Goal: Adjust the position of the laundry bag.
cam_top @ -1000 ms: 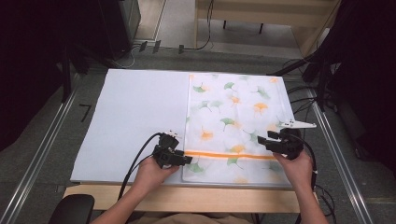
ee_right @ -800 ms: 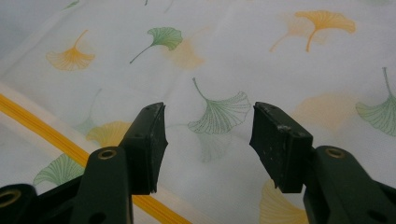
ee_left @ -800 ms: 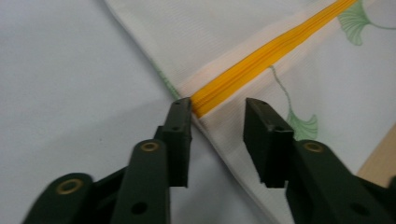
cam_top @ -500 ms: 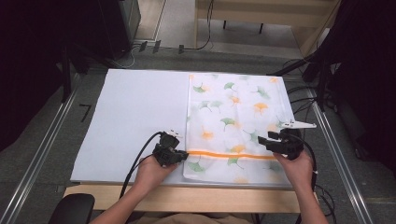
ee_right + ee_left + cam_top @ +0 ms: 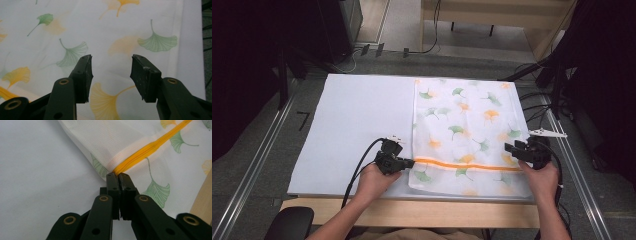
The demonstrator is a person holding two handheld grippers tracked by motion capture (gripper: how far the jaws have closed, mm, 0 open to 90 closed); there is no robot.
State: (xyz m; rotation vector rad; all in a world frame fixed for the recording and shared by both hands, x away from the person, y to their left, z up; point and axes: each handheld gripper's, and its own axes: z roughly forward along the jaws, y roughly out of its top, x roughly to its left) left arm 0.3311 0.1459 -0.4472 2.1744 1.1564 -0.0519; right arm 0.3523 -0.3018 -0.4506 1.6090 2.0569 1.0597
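A white mesh bag printed with green and orange ginkgo leaves lies flat on the right half of the table. An orange zipper runs across it near its front edge. My left gripper is at the bag's left edge; its jaws have just closed and are shut on the zipper's left end, the pads pinching the fabric corner. My right gripper hovers over the bag's right side. Its jaws have just narrowed a little but stand open, with only leaf-printed mesh beneath.
A white mat covers the table, bare to the left of the bag. A wooden strip forms the front edge. Metal rails run along both sides, and cables lie past the right edge.
The left gripper's jaws, open a second ago, have closed on the zipper end at the bag's left edge. The right gripper has shifted slightly to the right and its jaws have narrowed.
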